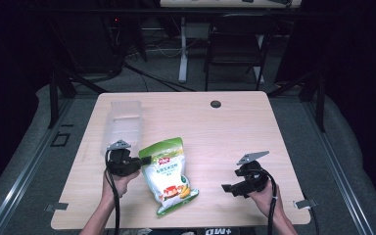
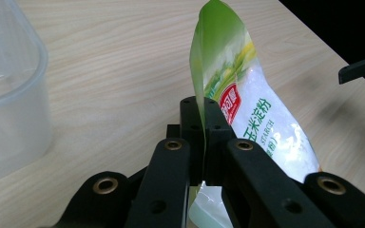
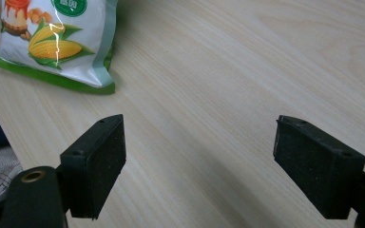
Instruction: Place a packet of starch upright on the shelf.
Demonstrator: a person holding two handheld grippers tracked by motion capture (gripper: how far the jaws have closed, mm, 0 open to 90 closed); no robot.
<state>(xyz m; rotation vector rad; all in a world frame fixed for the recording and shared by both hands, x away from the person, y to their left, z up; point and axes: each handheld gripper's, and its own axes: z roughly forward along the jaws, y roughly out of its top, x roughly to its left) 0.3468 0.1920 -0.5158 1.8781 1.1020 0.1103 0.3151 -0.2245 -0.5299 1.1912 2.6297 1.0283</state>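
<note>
A light wooden surface [image 1: 215, 132] is seen from above. A clear plastic container [image 1: 122, 125] is set near its far left part. A green and white starch bag [image 1: 169, 174] lies just right of the container, toward the near edge. The bag's upper left edge is pinched by the left tool [image 1: 146, 160], whose jaws are closed tight on the film. The right tool [image 1: 226, 188] is held well apart from the bag, jaws spread wide with nothing between them.
</note>
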